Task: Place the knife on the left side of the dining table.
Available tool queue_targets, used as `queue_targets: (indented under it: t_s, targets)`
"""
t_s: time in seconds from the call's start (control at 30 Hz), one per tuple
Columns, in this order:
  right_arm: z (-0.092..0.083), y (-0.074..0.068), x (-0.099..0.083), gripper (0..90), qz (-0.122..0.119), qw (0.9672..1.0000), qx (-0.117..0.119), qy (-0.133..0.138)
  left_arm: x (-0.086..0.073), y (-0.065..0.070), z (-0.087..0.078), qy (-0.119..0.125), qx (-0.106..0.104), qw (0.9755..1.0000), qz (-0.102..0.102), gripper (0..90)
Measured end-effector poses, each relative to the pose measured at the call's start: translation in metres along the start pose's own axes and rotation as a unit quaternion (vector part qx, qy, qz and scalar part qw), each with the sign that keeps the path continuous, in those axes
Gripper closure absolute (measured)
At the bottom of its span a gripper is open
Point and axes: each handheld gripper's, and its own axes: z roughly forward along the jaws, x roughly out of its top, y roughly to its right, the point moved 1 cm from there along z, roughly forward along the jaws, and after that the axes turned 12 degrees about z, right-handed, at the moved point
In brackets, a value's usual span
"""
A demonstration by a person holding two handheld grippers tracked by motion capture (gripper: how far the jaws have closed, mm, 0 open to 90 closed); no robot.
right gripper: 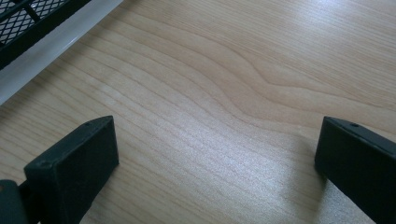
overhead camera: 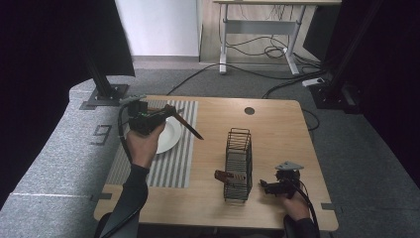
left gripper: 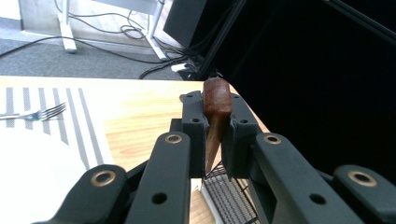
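Jaws of the left gripper [left gripper: 215,140] pinch a wooden-handled knife [overhead camera: 185,124] by its blade just below the handle, holding it raised over the white plate [overhead camera: 171,136] and striped placemat [overhead camera: 171,163]. From the high view the knife slants toward the wire mesh rack [overhead camera: 237,163], near whose base a second brown-handled utensil [overhead camera: 224,175] sticks out. The knife looks light and rigid; its thin, smooth blade may slip or pivot, so the thicker handle offers a surer hold. The right gripper [overhead camera: 270,188] rests low over the wooden table [overhead camera: 277,129], jaws spread wide around nothing. The left gripper view adds a fork [left gripper: 35,114] on the placemat; the right gripper view shows the gap between its jaws.
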Motion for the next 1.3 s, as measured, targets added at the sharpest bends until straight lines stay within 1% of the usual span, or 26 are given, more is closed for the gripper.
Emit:
queue_targets:
  t_s: [0.1, 0.13, 0.2, 0.37, 0.43, 0.47, 0.5, 0.63, 0.73, 0.8, 0.87, 0.9, 0.97, 1.07, 1.13, 1.27, 1.3]
  targets:
    - [0.000, 0.000, 0.000, 0.0, 0.000, 1.0000, 0.000, 0.000, -0.006, -0.004, -0.006, 0.002, 0.008, 1.0000, -0.004, 80.5]
    - [0.000, 0.000, 0.000, 0.0, 0.000, 1.0000, 0.000, 0.000, -0.006, -0.004, -0.006, 0.002, 0.008, 1.0000, -0.004, 80.6]
    - [0.000, 0.000, 0.000, 0.0, 0.000, 1.0000, 0.000, 0.000, -0.013, -0.008, -0.011, 0.003, 0.014, 0.9998, -0.011, 80.5]
    - [0.000, 0.000, 0.000, 0.0, 0.000, 1.0000, 0.000, 0.000, -0.020, -0.012, -0.016, 0.003, 0.021, 0.9996, -0.018, 80.5]
    - [0.000, 0.000, 0.000, 0.0, 0.000, 1.0000, 0.000, 0.000, -0.025, -0.013, -0.018, 0.002, 0.025, 0.9995, -0.020, 80.6]
    - [0.000, 0.000, 0.000, 0.0, 0.001, 1.0000, 0.000, 0.000, -0.030, -0.015, -0.019, -0.001, 0.028, 0.9994, -0.020, 80.5]
    - [0.000, 0.000, 0.000, 0.0, 0.001, 1.0000, 0.000, 0.000, -0.030, -0.015, -0.019, -0.001, 0.028, 0.9994, -0.020, 80.5]
    - [0.000, 0.000, 0.000, 0.0, 0.001, 1.0000, 0.000, 0.000, -0.043, -0.020, -0.022, -0.006, 0.034, 0.9990, -0.029, 80.5]
    - [0.000, 0.000, 0.000, 0.0, 0.001, 1.0000, 0.000, 0.000, -0.050, -0.023, -0.024, -0.008, 0.039, 0.9986, -0.035, 80.5]
    - [0.000, 0.000, 0.000, 0.0, 0.000, 1.0000, 0.000, 0.000, -0.056, -0.027, -0.026, -0.011, 0.049, 0.9980, -0.040, 80.6]
    - [0.000, 0.000, 0.000, 0.0, 0.000, 1.0000, 0.000, 0.000, -0.058, -0.028, -0.027, -0.011, 0.052, 0.9977, -0.042, 80.5]
    - [0.000, 0.000, 0.000, 0.0, 0.000, 1.0000, 0.000, 0.000, -0.063, -0.032, -0.029, -0.012, 0.056, 0.9972, -0.047, 80.5]
    - [0.000, 0.000, 0.000, 0.0, 0.001, 1.0000, 0.000, 0.001, -0.068, -0.034, -0.029, -0.013, 0.057, 0.9967, -0.055, 80.5]
    - [0.000, 0.000, 0.000, 0.0, 0.000, 1.0000, 0.000, 0.001, -0.073, -0.036, -0.029, -0.016, 0.060, 0.9963, -0.060, 80.5]
    - [0.000, 0.000, 0.000, 0.0, 0.001, 1.0000, 0.000, 0.001, -0.081, -0.039, -0.030, -0.016, 0.062, 0.9954, -0.071, 80.5]
    - [0.000, 0.000, 0.000, 0.0, 0.000, 1.0000, 0.000, 0.001, -0.092, -0.044, -0.033, -0.019, 0.068, 0.9940, -0.083, 80.5]
    - [0.000, 0.000, 0.000, 0.0, 0.000, 1.0000, 0.000, 0.001, -0.092, -0.044, -0.033, -0.019, 0.068, 0.9940, -0.083, 80.5]
